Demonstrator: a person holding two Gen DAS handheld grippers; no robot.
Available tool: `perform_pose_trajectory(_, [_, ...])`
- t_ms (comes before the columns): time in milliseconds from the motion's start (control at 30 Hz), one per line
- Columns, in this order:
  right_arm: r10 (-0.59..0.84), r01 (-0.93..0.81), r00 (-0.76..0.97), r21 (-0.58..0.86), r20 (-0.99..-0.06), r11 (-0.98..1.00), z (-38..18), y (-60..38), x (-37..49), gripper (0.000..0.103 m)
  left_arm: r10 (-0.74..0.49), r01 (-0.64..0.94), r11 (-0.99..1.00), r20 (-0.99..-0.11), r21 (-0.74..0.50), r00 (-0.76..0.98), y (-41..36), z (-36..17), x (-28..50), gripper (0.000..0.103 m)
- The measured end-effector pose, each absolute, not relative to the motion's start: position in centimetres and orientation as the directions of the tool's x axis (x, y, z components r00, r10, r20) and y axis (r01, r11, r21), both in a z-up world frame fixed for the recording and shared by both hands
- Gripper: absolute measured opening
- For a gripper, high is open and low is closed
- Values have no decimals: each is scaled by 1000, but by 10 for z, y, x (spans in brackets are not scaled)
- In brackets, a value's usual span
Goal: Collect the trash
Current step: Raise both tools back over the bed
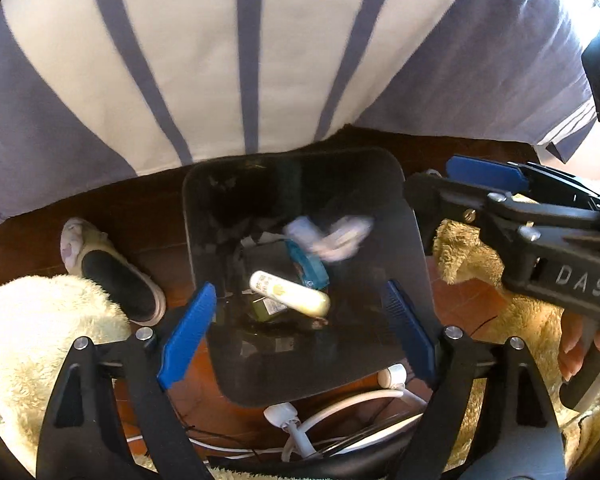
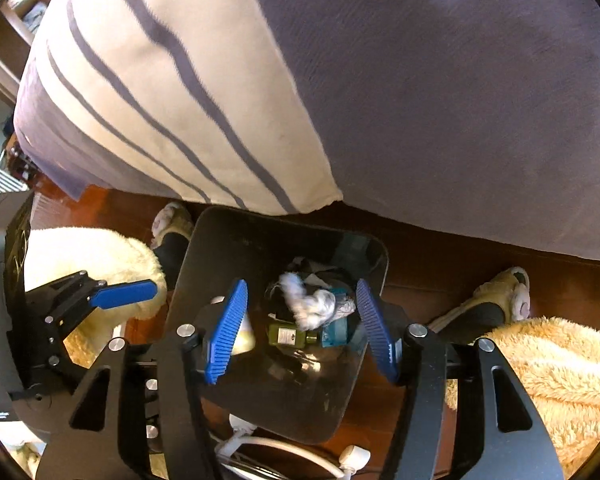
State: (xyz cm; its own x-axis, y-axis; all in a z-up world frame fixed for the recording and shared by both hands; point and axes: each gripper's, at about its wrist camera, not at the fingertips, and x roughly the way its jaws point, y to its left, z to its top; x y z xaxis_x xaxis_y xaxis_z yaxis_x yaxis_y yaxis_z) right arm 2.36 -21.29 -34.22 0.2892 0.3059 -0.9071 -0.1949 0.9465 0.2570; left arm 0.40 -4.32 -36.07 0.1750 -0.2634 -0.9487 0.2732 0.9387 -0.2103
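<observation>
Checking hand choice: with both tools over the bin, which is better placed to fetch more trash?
Neither clearly: left tool and right tool are both open and empty above the black bin; no loose trash shows outside it.

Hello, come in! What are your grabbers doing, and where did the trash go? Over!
Left hand-held gripper open, empty. Right hand-held gripper open, empty. Crumpled white trash in the black bin, blurred. Nothing blocking the bin.

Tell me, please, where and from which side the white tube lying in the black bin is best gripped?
Probably across its middle, from straight above. The white tube lies flat and uncovered on the other trash in the black bin, whose walls block any sideways approach; tongs closing across its narrow width would suit.
</observation>
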Motion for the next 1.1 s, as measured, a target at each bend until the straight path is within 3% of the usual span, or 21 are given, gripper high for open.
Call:
perform_pose_trajectory(100, [299,-182,315,251,-901,951,-334,-218,23,63,-248,269,944,-948,-191,197,-40,-354,3,86])
perform_pose_trajectory(267, [267,-158,393,221,-880,962,-309,-232,20,83,-243,259,949,-938,-178,248,-35,-332,3,91])
perform_pose_trajectory(367, [253,-158,450,203,-857,966,-287,-238,17,86,-245,251,953,-923,-172,296,-29,-311,6,91])
perform_pose_trajectory(767, [229,-155,689,170,-687,973,-177,-267,22,92,-232,239,964,-818,-120,526,-8,-200,28,92])
perform_pose_trajectory(1100, [193,-121,770,159,-608,980,-128,-279,56,92,-214,239,968,-750,-77,626,-2,-140,66,94])
